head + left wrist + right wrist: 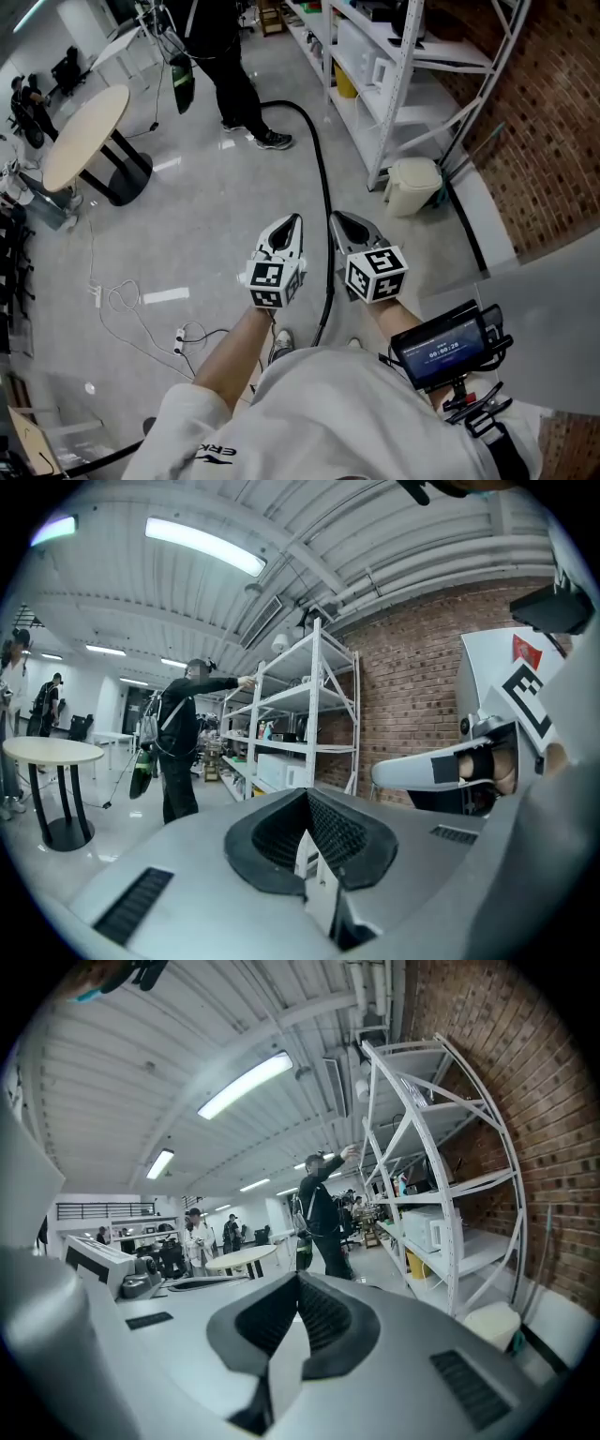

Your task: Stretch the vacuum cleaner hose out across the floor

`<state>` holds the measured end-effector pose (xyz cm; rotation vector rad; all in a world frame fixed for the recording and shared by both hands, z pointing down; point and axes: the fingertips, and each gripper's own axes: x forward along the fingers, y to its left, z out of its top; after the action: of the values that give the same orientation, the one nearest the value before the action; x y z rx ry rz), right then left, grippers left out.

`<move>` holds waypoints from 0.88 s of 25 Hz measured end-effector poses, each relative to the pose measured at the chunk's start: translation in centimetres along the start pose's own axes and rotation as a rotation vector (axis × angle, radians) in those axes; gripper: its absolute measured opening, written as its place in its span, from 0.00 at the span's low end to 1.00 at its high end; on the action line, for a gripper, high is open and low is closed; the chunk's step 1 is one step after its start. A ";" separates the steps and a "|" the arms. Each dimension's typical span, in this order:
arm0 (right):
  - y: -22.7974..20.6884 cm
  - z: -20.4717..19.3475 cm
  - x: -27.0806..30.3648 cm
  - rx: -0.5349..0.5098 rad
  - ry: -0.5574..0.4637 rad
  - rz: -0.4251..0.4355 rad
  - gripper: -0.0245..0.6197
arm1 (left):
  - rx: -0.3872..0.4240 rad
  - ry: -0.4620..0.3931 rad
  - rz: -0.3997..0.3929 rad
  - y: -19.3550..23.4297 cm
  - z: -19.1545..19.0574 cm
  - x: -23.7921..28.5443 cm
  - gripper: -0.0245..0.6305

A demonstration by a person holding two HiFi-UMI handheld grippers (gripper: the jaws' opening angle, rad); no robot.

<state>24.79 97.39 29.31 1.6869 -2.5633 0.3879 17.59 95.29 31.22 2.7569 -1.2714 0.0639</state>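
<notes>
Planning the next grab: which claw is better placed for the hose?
Right, probably: the right claw sits right beside the hose in the head view; the left claw is farther off. Both are shut, empty.

Left gripper (294,219), right gripper (335,217): grey shells, black ribbed fingers (339,832), black-white marker cubes (272,279). Pale grey T-shirt (328,412), black lettering.

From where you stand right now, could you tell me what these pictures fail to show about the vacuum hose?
- Hose, far end: head view, lost behind the standing person.
- Hose, near end: head view, covered by the wearer's white shirt.
- Gripper views: no hose. The shut left gripper and right gripper block the floor.
- Wrist screen text: head view, too small.
</notes>
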 end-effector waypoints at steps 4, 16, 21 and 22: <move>0.0 0.1 -0.4 0.004 -0.001 0.004 0.04 | 0.010 -0.012 -0.002 -0.5 0.8 -0.3 0.04; 0.7 -0.2 -0.6 -0.008 0.008 0.018 0.04 | 0.016 -0.015 -0.005 -0.8 1.0 -0.9 0.04; 1.0 -0.1 -0.8 -0.017 0.008 0.019 0.04 | 0.014 -0.024 -0.009 -1.1 1.3 -1.1 0.04; 1.0 -0.1 -0.8 -0.018 0.008 0.019 0.04 | 0.014 -0.026 -0.010 -1.2 1.3 -1.1 0.04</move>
<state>24.24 98.50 29.09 1.6523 -2.5712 0.3701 17.79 96.69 29.70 2.7843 -1.2680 0.0368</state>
